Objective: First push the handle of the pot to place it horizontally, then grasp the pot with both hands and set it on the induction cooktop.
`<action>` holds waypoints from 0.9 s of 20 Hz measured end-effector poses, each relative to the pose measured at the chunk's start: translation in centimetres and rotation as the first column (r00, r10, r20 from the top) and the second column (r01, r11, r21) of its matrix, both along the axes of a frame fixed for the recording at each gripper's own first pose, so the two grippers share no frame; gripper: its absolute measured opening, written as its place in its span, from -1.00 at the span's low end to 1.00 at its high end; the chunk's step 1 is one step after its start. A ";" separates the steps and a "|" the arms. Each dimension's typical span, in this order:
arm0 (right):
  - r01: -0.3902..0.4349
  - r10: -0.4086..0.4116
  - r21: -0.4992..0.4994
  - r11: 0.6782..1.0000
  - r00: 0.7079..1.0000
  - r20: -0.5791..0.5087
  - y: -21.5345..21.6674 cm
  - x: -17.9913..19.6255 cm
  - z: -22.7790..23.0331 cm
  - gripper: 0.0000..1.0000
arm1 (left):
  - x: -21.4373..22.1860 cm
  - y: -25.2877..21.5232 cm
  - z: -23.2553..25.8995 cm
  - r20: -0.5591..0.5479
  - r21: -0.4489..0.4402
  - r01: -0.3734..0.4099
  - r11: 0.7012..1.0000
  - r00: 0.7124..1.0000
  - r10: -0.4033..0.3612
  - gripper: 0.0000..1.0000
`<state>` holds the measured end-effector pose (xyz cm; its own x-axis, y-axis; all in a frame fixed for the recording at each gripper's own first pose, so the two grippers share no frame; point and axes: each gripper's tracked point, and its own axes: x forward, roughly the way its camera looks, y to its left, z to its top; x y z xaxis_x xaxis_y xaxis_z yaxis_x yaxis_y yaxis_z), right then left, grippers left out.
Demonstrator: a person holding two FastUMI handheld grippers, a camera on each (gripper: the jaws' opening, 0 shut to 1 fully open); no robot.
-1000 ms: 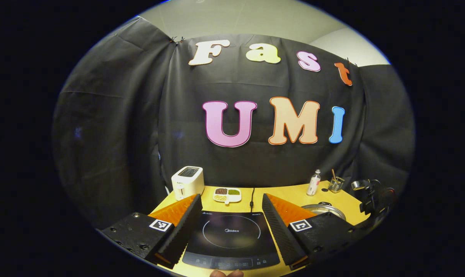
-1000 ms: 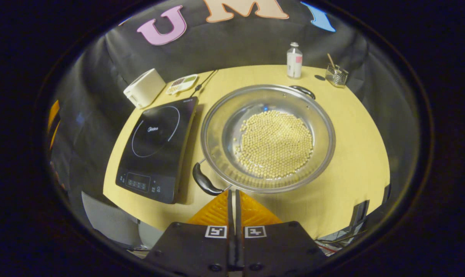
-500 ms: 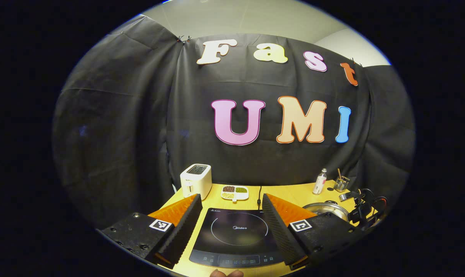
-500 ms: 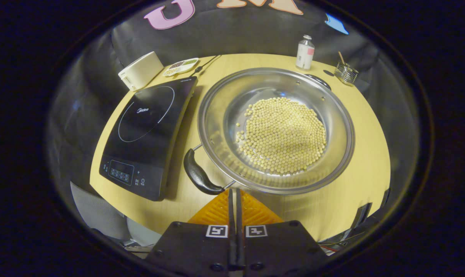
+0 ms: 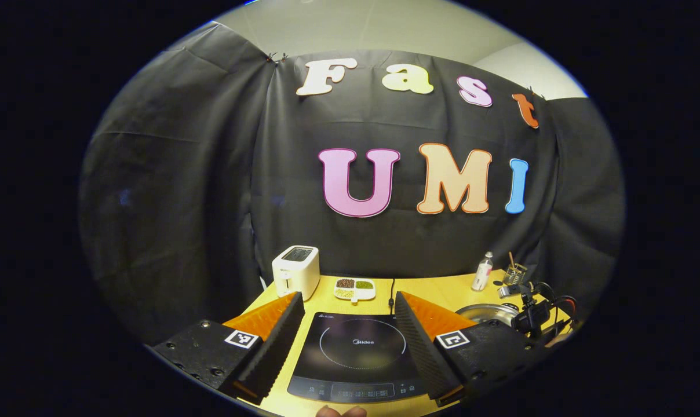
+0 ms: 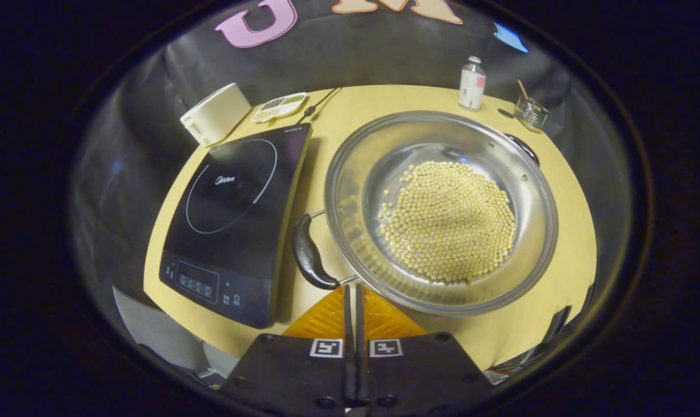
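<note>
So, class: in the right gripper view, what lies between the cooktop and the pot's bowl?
The pot's near black handle and a strip of bare yellow table lie between the cooktop and the pot.

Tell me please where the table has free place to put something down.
Bare wood lies beyond the pot, before the bottle and glass cup. The induction cooktop surface is free. Crowded: the narrow strip between cooktop and pot, where the pot handle lies.
</note>
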<state>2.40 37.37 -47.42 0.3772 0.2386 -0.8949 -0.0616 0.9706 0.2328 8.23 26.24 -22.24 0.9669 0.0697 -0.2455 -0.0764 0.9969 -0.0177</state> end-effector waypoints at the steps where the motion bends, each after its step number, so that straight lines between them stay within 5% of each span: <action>1: 0.008 -0.008 0.006 1.000 1.000 0.001 0.5 0.3 0.0 -0.94 | 0.0 0.2 0.1 -0.001 0.001 -0.001 1.000 1.000 0.001 0.84; 18: 0.113 -0.115 0.096 0.989 0.993 0.018 4.9 5.7 1.0 -1.00 | -0.9 2.3 0.0 -0.009 0.027 -0.032 0.999 0.999 0.032 0.92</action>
<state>8.05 42.25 -46.43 0.4271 0.2761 -0.8610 0.0419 0.9452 0.3239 7.38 28.51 -22.28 0.9619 0.1070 -0.2517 -0.1079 0.9941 0.0100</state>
